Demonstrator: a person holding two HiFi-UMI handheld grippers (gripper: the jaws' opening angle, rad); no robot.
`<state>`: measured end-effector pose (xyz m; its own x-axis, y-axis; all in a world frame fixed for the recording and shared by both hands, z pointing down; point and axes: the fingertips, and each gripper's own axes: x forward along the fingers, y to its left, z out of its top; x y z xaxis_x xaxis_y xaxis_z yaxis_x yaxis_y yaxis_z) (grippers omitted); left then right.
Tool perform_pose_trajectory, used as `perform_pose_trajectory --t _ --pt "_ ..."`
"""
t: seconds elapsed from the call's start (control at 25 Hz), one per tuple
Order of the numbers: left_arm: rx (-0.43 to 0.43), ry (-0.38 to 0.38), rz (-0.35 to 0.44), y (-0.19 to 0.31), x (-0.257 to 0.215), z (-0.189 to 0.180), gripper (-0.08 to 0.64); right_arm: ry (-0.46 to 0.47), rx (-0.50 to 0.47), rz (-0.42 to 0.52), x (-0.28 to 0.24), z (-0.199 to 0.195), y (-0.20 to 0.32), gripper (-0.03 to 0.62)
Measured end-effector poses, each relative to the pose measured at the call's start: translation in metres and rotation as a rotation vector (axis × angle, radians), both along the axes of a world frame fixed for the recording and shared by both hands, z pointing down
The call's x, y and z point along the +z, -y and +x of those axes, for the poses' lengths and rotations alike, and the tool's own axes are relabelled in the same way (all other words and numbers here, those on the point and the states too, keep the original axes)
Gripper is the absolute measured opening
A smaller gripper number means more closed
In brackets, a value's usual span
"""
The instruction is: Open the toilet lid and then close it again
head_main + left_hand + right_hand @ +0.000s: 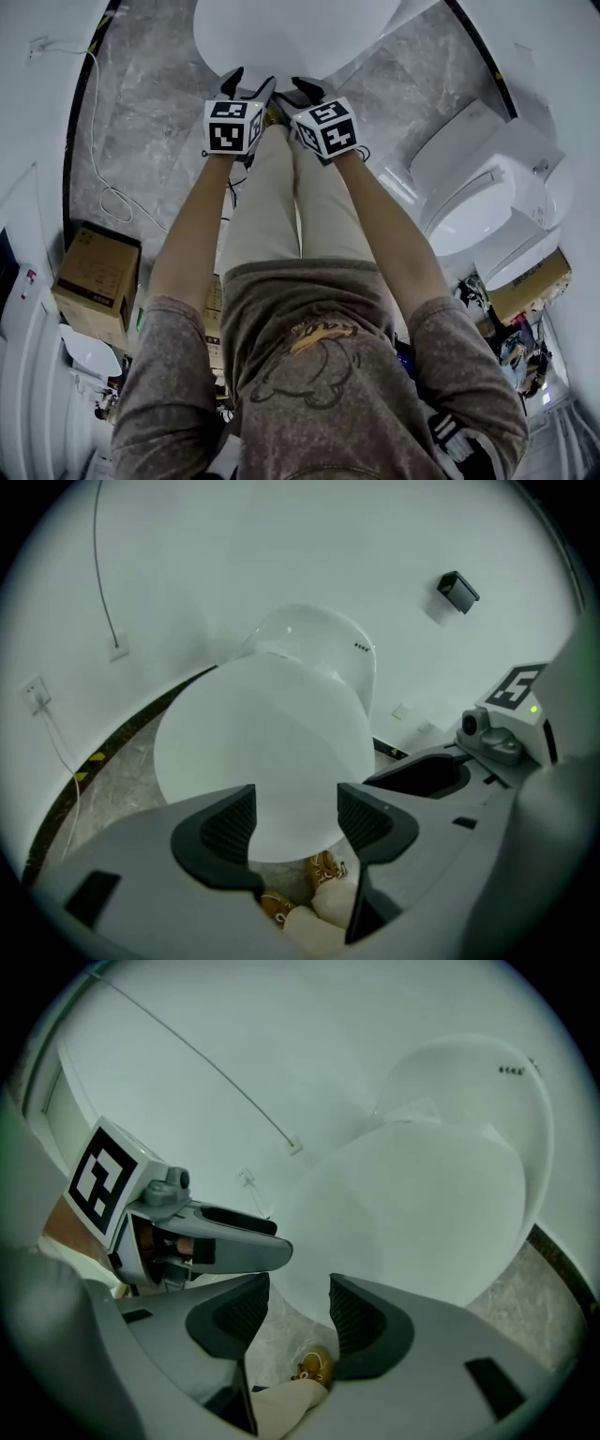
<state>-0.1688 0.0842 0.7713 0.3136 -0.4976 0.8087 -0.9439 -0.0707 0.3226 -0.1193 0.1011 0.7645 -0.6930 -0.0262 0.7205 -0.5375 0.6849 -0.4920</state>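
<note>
Head view: one toilet lid (pixel 291 33), two grippers: left gripper (pixel 251 81), right gripper (pixel 295 91).

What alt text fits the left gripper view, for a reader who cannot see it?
The left hand-held gripper, jaws wide apart and holding nothing, points down at a closed white toilet lid, whose front edge shows between them. Below the lid, the person's brown shoes stand on a grey marbled floor, with a white wall behind the toilet.
</note>
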Motion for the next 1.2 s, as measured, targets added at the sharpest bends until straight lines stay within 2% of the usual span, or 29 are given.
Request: perform_pose_trajectory --t 0.12,0.28,0.48,0.6,0.76,0.92,1.04,1.08,1.12,1.2 --pt "-0.005 0.002 0.063 0.016 -0.056 -0.002 0.265 0.026 0.05 0.045 -0.053 0.009 0.02 0.216" --pt "0.013 0.011 0.197 0.034 -0.163 -0.003 0.265 0.08 0.088 0.135 -0.149 0.017 0.043 0.216" --pt "0.028 0.035 0.384 0.041 -0.299 -0.01 0.264 0.164 0.096 0.284 -0.276 0.021 0.062 0.216" --pt "0.037 0.032 0.453 0.033 -0.362 -0.015 0.265 0.211 0.114 0.342 -0.34 0.029 0.063 0.216" --pt "0.035 0.016 0.544 0.028 -0.437 -0.023 0.264 0.267 0.089 0.442 -0.411 0.039 0.059 0.216" --pt "0.013 -0.027 0.637 0.015 -0.493 -0.022 0.264 0.316 0.096 0.524 -0.464 0.058 0.053 0.216" --pt "-0.017 -0.048 0.682 0.001 -0.511 -0.02 0.264 0.355 0.102 0.58 -0.488 0.073 0.046 0.21" --pt "-0.026 -0.047 0.699 -0.003 -0.513 -0.02 0.261 0.369 0.109 0.6 -0.494 0.078 0.046 0.187" --pt "-0.037 -0.044 0.718 -0.006 -0.515 -0.021 0.24 0.38 0.123 0.621 -0.499 0.083 0.046 0.153" --pt "-0.069 -0.032 0.758 -0.012 -0.517 -0.025 0.101 0.391 0.163 0.659 -0.503 0.093 0.049 0.086"
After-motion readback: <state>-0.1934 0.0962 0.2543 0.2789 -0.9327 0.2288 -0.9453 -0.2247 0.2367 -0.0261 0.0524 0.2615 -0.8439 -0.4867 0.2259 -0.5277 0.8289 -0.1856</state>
